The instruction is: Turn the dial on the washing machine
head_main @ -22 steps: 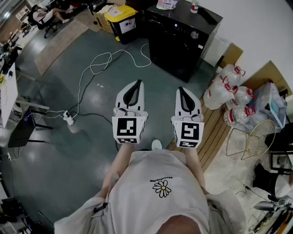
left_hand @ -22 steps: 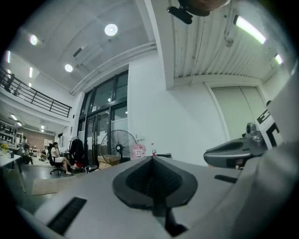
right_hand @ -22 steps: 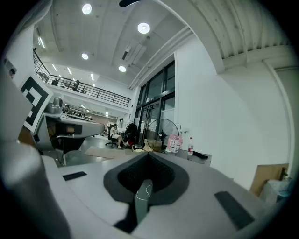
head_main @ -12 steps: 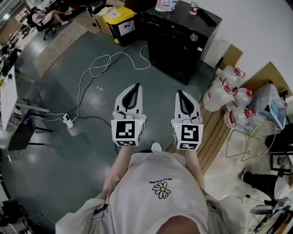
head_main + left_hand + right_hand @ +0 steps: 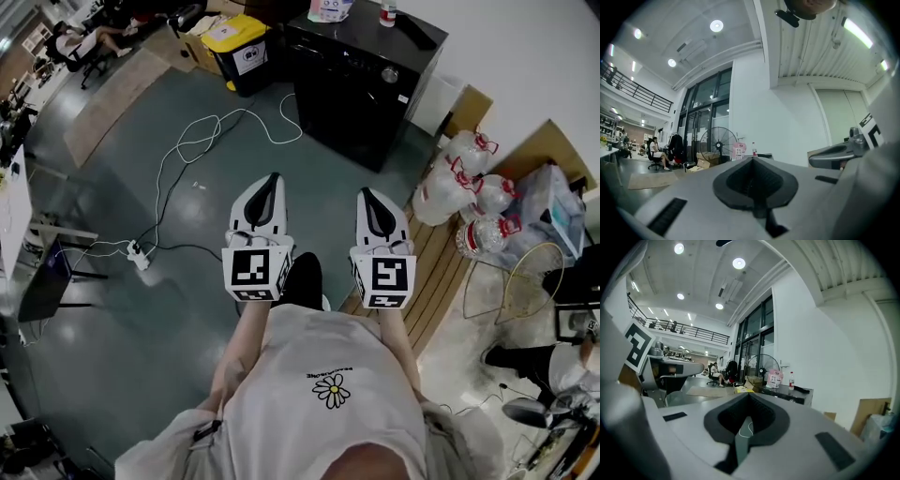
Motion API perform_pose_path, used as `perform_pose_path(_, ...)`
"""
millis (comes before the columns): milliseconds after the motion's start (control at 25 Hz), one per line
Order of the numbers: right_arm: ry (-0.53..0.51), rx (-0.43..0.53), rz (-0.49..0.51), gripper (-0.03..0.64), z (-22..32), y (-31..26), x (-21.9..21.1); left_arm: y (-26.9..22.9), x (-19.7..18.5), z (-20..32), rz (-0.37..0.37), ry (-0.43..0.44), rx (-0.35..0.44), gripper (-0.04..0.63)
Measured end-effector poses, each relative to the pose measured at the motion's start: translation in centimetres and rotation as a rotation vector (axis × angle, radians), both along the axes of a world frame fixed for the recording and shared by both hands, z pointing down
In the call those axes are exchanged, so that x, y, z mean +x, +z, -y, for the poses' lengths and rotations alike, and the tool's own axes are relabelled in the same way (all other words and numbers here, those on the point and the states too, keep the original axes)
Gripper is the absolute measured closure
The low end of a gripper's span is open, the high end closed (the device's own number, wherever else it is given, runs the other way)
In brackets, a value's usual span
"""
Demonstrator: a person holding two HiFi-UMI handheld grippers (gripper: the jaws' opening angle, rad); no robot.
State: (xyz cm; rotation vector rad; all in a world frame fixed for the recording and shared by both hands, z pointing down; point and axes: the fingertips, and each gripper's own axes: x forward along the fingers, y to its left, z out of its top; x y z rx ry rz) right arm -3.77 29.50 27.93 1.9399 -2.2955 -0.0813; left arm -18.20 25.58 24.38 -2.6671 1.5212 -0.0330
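Across the grey floor point(image 5: 122, 309), the washing machine point(image 5: 361, 103) stands well ahead of my clenched, empty left gripper point(image 5: 272, 180) and right gripper point(image 5: 364, 194); I reckon I'm on approach, its dial point(image 5: 390, 74) next.

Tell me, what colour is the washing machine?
Black; the boxy washing machine shows best in the head view.

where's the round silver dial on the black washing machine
Head view, upper middle: the silver dial sits on the black washing machine's top front edge, toward the right.

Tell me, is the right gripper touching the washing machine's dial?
Apart. The head view shows a stretch of floor between the right gripper and the washing machine, with its dial farther off.
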Motion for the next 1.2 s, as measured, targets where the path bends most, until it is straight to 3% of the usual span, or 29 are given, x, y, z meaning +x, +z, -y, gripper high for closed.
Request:
perform_pose_path(560, 0.050, 0.046, -0.015, 0.614, 8.7, -0.9, 2.5, -0.7, 2.4, 10.1, -0.040, 0.054, 0.037, 0.597)
perform_pose_path(960, 0.049, 0.029, -0.042, 0.614, 19.9, -1.4, 2.4, -1.0, 2.5, 21.5, -0.054, 0.063, 0.016, 0.597)
perform_pose_path(1200, 0.099, 0.031, -0.048, 0.614, 28.4, -2.8, 4.2, -2.5, 4.9, 30.5, -0.047, 0.132, 0.042, 0.597)
